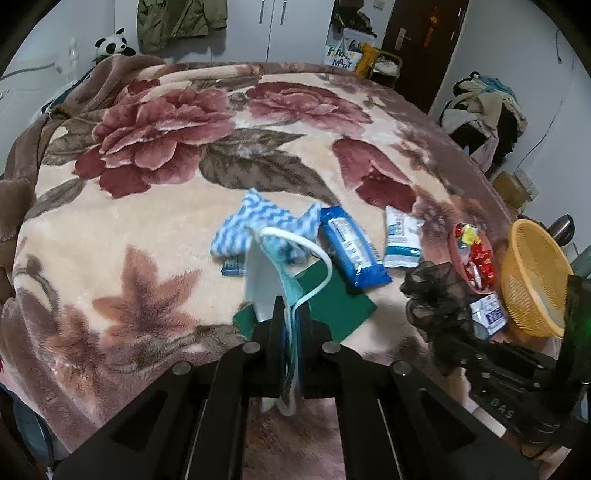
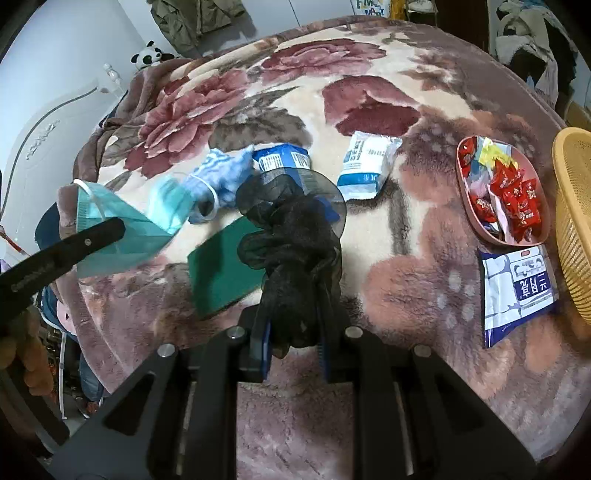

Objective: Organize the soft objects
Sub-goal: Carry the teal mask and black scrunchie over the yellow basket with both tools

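Above the floral blanket (image 1: 147, 229) your left gripper (image 1: 291, 317) pinches the face mask (image 1: 264, 280) and your right gripper (image 2: 295, 332) the black scrunchie (image 2: 291, 236), so next carry both to the yellow basket (image 2: 576, 221).

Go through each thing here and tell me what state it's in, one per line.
Teal face mask: lifted, pinched in left gripper.
Black mesh scrunchie: lifted, clamped in right gripper.
Yellow plastic basket: tipped on its side.
Pink candy dish: upright, full of wrapped sweets.
Green flat pad: lying flat on blanket.

Bystanders: candy dish (image 2: 502, 192), panda toy (image 1: 110, 44) at bed's far corner, green jacket (image 1: 177, 22) hanging, dark door (image 1: 424, 44), clothes pile (image 1: 484, 110).
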`<state>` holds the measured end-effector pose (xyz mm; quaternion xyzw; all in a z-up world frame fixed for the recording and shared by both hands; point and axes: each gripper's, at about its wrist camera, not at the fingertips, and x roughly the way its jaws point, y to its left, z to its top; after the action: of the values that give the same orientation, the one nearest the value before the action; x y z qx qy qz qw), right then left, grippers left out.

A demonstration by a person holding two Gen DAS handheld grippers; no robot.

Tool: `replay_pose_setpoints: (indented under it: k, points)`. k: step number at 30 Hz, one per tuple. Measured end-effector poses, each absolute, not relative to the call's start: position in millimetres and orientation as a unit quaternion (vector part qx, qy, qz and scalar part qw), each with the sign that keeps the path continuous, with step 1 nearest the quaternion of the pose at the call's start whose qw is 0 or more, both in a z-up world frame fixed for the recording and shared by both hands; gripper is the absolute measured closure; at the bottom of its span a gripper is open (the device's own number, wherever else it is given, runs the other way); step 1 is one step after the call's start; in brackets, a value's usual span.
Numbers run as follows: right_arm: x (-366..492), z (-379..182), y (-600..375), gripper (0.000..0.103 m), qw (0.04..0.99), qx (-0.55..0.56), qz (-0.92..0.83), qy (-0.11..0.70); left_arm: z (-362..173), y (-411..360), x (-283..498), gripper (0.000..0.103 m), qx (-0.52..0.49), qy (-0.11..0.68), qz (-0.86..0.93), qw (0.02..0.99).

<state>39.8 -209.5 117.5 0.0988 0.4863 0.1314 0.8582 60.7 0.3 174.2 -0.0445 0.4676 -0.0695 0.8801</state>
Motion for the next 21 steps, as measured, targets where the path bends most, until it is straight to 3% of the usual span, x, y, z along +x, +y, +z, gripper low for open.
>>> replay_pose_setpoints:
  k: [21]
  points:
    - [28.4, 130.1, -222.8, 0.084, 0.863, 0.097, 0.123, 0.481, 174.4, -9.1, 43.9, 0.101, -0.037, 0.473, -0.071, 0.877]
